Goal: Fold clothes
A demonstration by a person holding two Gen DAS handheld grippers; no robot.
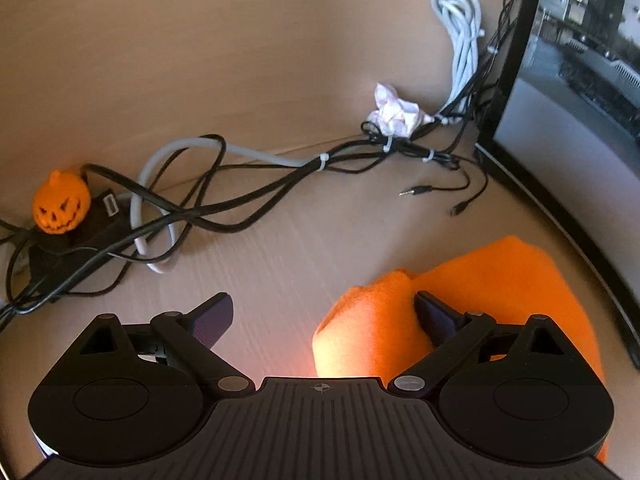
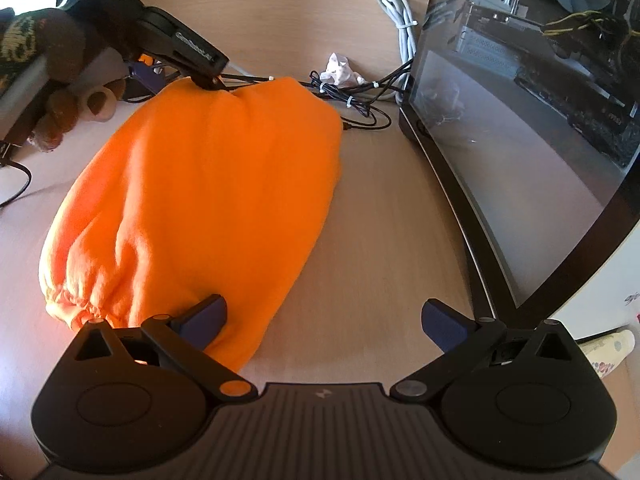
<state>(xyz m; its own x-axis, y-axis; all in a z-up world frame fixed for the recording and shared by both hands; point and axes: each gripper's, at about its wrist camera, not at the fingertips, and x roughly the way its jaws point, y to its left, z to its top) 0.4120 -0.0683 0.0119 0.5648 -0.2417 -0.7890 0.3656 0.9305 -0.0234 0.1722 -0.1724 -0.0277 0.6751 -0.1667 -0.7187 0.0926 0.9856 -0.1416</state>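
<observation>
Nearest me, my right claw (image 2: 324,320) gapes wide, its left pad just over the orange garment's (image 2: 208,184) gathered hem. That garment lies doubled on the surface (image 2: 380,260), near the monitor (image 2: 520,120). My left claw (image 1: 324,312) hangs released at its far edge. Risk, I judge: dragging fleece into the cables (image 1: 240,184) behind, snagging them.

Fleecy matt orange cloth (image 2: 208,184) on smooth wood-grain table (image 2: 380,240).
</observation>
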